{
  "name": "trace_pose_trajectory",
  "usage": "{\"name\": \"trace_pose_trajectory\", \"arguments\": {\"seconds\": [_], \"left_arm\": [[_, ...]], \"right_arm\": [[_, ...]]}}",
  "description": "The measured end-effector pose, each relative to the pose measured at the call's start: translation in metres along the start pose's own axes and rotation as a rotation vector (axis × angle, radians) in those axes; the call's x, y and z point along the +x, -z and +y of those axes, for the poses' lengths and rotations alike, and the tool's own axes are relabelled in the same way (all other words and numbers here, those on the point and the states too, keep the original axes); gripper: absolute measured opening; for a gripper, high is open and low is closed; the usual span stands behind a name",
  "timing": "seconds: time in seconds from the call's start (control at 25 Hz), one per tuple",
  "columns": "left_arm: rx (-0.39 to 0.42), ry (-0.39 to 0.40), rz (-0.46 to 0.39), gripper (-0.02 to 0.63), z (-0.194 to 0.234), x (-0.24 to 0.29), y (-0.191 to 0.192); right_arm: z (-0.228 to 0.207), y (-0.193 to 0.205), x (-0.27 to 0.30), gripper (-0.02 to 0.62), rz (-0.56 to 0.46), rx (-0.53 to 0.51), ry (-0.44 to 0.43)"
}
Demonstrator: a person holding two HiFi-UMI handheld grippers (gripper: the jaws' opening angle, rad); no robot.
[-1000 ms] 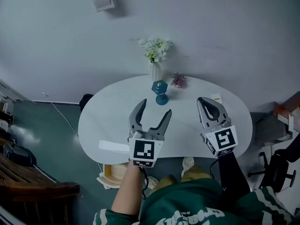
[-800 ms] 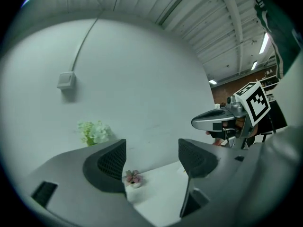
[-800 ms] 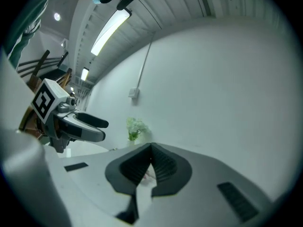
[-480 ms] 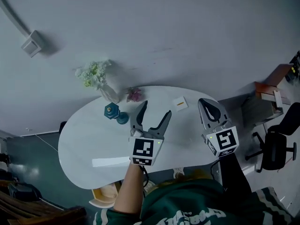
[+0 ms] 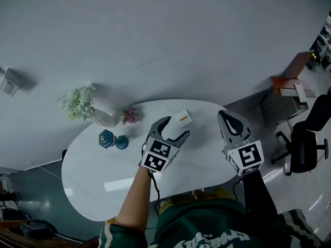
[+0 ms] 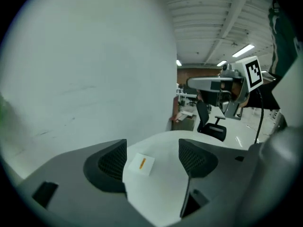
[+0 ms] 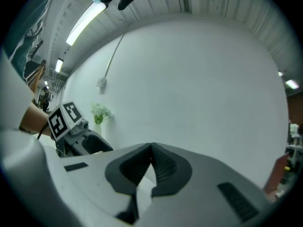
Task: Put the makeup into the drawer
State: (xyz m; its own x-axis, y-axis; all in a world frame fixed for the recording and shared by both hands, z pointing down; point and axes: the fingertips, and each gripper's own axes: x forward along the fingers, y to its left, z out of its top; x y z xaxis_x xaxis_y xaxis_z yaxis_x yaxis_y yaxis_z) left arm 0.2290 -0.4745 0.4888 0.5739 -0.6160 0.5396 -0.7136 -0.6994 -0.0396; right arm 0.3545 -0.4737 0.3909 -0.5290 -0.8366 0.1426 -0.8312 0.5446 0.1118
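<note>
Head view looks steeply down on a white oval counter point(image 5: 98, 180) set against a pale wall. The person in a green top holds both tools out over its near edge. The left gripper point(image 5: 175, 127) reaches toward the counter's far side with its jaws spread wide and nothing between them. Just past its tips lies the white makeup packet point(image 5: 182, 118), a small flat piece with a short orange mark, resting on the counter near the back rim and not touched by either jaw. In the left gripper view the left gripper point(image 6: 152, 150) frames the packet point(image 6: 142, 163) in its gap, nearer the jaw on the left of that view, with bare counter point(image 6: 158, 190) all round it.

The right gripper point(image 5: 226, 113) hangs over the counter's right end, well apart from the packet. The right gripper view shows the right gripper point(image 7: 151, 148) with its jaws pressed together, gripping nothing.

Over at the left end of the counter stands a vase of pale flowers point(image 5: 77, 101), tilted in this view, with a small pink bloom point(image 5: 129, 115) beside it and a teal ornament point(image 5: 107, 138) a little nearer the person. A black office chair point(image 5: 304, 150) stands on the floor to the right.
</note>
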Motion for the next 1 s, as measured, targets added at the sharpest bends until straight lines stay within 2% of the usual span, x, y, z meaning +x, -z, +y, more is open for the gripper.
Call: {"name": "trace_pose_trajectory", "arguments": {"seconds": [0.2,0.36,0.56,0.72,0.84,1.0], "left_arm": [[0.14,0.195,0.263,0.344,-0.002,0.045,0.042],[0.202,0.294,0.417,0.344,0.001,0.072,0.067],[0.288,0.325,0.532,0.345,0.017,0.104,0.079],[0.313,0.385,0.619,0.38,0.018,0.124,0.091],[0.334,0.393,0.67,0.387,0.021,0.136,0.102],[0.32,0.418,0.742,0.387,0.02,0.142,0.117]], "right_arm": [[-0.014,0.016,0.01,0.005,0.023,0.026,0.014],[-0.022,0.028,0.012,0.005,0.042,0.018,0.017],[-0.044,0.049,0.003,0.005,0.079,0.043,0.066],[-0.063,0.06,-0.006,0.005,0.087,0.074,0.115],[-0.069,0.069,-0.012,0.005,0.096,0.087,0.133],[-0.075,0.079,-0.021,0.005,0.107,0.101,0.154]]}}
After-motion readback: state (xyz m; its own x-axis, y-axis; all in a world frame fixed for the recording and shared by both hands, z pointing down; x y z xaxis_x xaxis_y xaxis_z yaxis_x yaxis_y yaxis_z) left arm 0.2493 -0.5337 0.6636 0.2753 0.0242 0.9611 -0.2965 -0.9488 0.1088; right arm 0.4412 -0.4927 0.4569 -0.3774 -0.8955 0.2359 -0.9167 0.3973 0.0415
